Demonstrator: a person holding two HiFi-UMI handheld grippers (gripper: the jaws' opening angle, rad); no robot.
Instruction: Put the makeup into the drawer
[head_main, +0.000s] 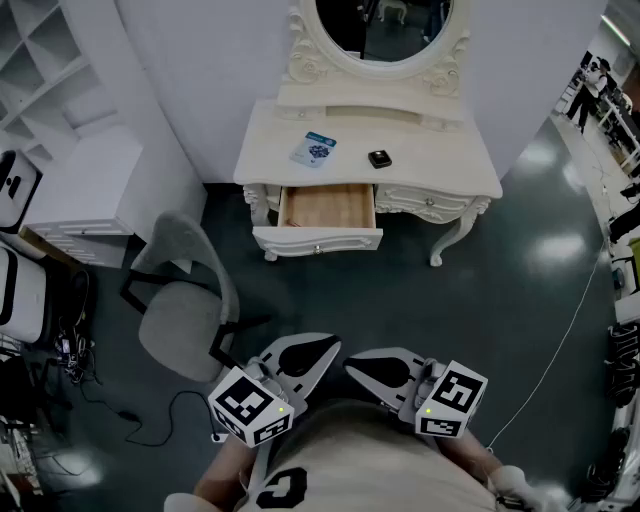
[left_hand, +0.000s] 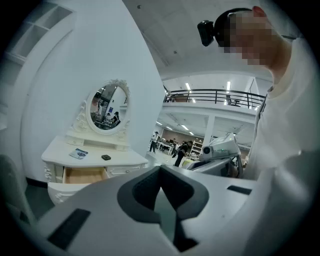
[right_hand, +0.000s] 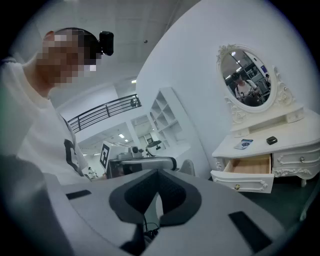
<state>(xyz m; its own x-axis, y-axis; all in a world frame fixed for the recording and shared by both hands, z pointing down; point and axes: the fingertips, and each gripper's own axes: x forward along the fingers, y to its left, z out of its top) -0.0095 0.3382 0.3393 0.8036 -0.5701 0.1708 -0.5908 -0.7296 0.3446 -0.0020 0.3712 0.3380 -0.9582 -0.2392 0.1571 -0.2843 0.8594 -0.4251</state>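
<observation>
On the vanity (head_main: 440, 165), makeup (head_main: 379, 158) lies well apart from both tools (head_main: 322, 352) (head_main: 358, 366).

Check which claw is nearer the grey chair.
Left. In the head view the left claw sits just right of the grey chair. The right claw lies beyond the left one, farther right. Both are shut and empty.

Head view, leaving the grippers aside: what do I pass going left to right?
white cabinet → grey chair → blue packet → black compact
</observation>
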